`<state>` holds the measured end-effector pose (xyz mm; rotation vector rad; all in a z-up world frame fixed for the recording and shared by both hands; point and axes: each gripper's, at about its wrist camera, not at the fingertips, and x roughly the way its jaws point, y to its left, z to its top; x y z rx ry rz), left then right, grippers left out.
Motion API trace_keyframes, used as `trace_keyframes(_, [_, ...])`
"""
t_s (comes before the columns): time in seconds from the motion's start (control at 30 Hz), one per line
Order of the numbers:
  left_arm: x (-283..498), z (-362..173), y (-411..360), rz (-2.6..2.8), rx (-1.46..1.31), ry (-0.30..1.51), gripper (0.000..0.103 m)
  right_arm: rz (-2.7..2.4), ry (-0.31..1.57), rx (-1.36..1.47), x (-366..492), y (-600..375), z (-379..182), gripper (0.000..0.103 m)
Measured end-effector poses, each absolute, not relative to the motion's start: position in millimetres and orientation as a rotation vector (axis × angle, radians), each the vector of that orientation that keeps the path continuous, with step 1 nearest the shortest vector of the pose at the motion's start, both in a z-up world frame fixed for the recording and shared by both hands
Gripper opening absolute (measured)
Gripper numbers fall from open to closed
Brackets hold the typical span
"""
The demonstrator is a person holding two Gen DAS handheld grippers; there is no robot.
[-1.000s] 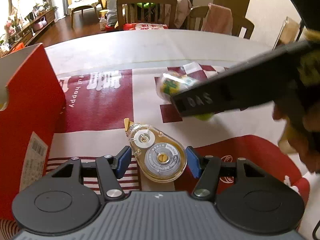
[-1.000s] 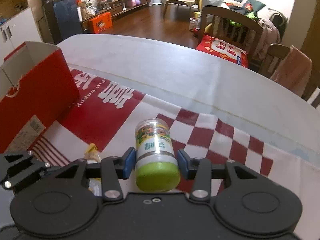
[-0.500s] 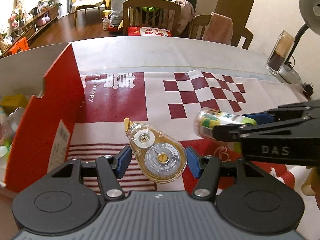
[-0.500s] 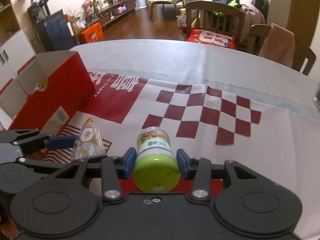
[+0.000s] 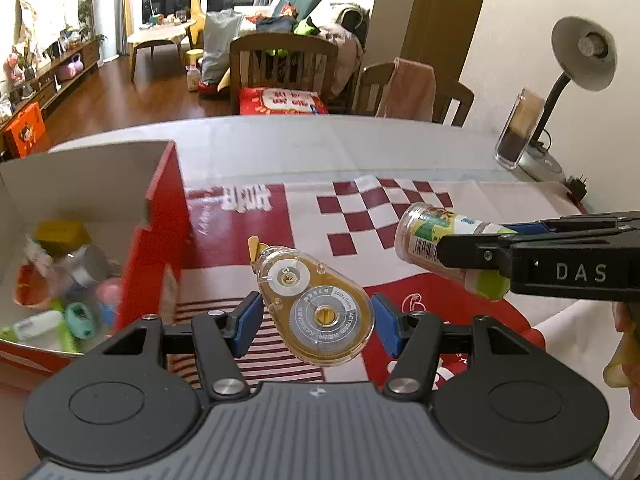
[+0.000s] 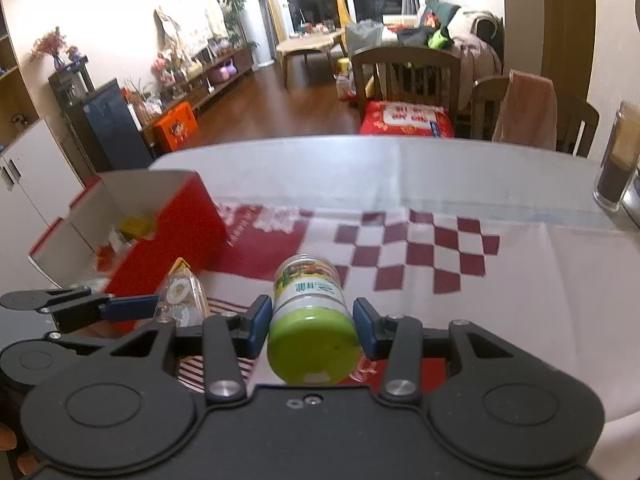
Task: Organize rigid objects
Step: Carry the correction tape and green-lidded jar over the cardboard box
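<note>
My left gripper is shut on a clear amber correction-tape dispenser and holds it above the red-and-white cloth. My right gripper is shut on a small jar with a green lid, held lying along the fingers. The jar also shows in the left wrist view, to the right of the dispenser, and the dispenser shows in the right wrist view at lower left. An open red cardboard box with several small items inside sits to the left of both grippers; it also shows in the right wrist view.
A red-and-white checked cloth covers the white table. A glass tumbler and a desk lamp stand at the far right. Wooden chairs stand behind the table's far edge.
Both grippers have risen and pulled back with their objects. The red box's open inside has come into view at the left. The right gripper has moved from in front to the right side.
</note>
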<state>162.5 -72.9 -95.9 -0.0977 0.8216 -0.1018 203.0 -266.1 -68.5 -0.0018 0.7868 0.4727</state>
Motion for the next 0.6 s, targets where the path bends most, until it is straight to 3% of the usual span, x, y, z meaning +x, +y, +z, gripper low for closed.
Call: trace_keyframes(0.6, [137.0,-40.3,43.2,-0.104,-0.09,0.755,0.059,0.482,0.704,-0.026,174.8,-169.0,-27.8,0.044])
